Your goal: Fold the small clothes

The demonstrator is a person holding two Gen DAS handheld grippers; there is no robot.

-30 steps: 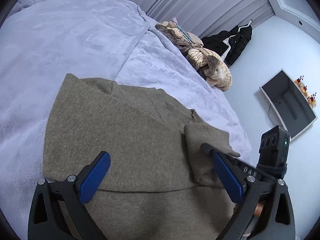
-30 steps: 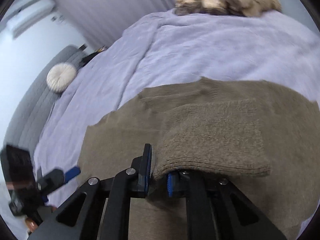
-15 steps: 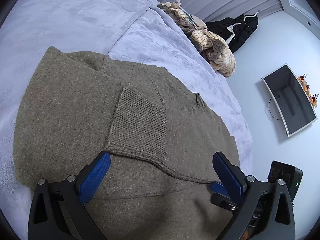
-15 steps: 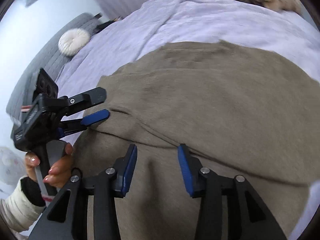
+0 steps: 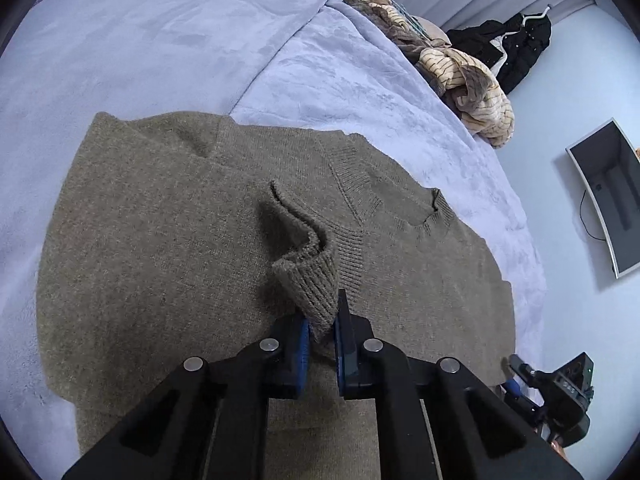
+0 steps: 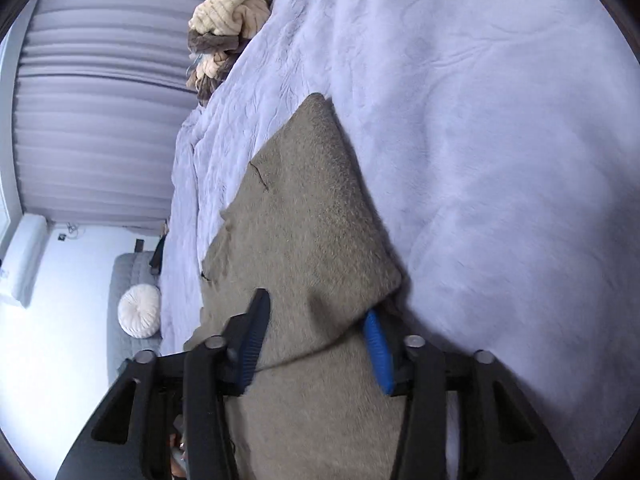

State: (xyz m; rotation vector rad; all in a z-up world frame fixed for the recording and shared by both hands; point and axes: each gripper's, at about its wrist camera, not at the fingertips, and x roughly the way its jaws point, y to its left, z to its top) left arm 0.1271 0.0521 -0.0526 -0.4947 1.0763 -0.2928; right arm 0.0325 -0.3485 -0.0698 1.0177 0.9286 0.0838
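An olive-brown knit sweater (image 5: pixel 160 248) lies spread on the lavender bed cover (image 5: pixel 160 40), neckline toward the right. My left gripper (image 5: pixel 322 332) is shut on the ribbed sleeve cuff (image 5: pixel 312 280) and holds it lifted above the sweater's body. In the right wrist view the sweater (image 6: pixel 304 216) runs up the middle; my right gripper (image 6: pixel 316 332) is open, its fingers on either side of a folded edge, the right blue pad (image 6: pixel 378 348) partly under the fabric. The right gripper also shows at the lower right of the left wrist view (image 5: pixel 516 380).
A heap of beige and brown clothes (image 5: pixel 452 68) lies at the bed's far edge, also in the right wrist view (image 6: pixel 228 12). A black jacket (image 5: pixel 516 48) hangs by the grey curtain (image 6: pixel 92 112). A monitor (image 5: pixel 608 192) is on the wall. A white round cushion (image 6: pixel 138 316) sits on a grey sofa.
My left gripper has closed on the sleeve cuff and lifted it. My right gripper has let go of the other sleeve, opened, turned on its side and moved to the sweater's right edge.
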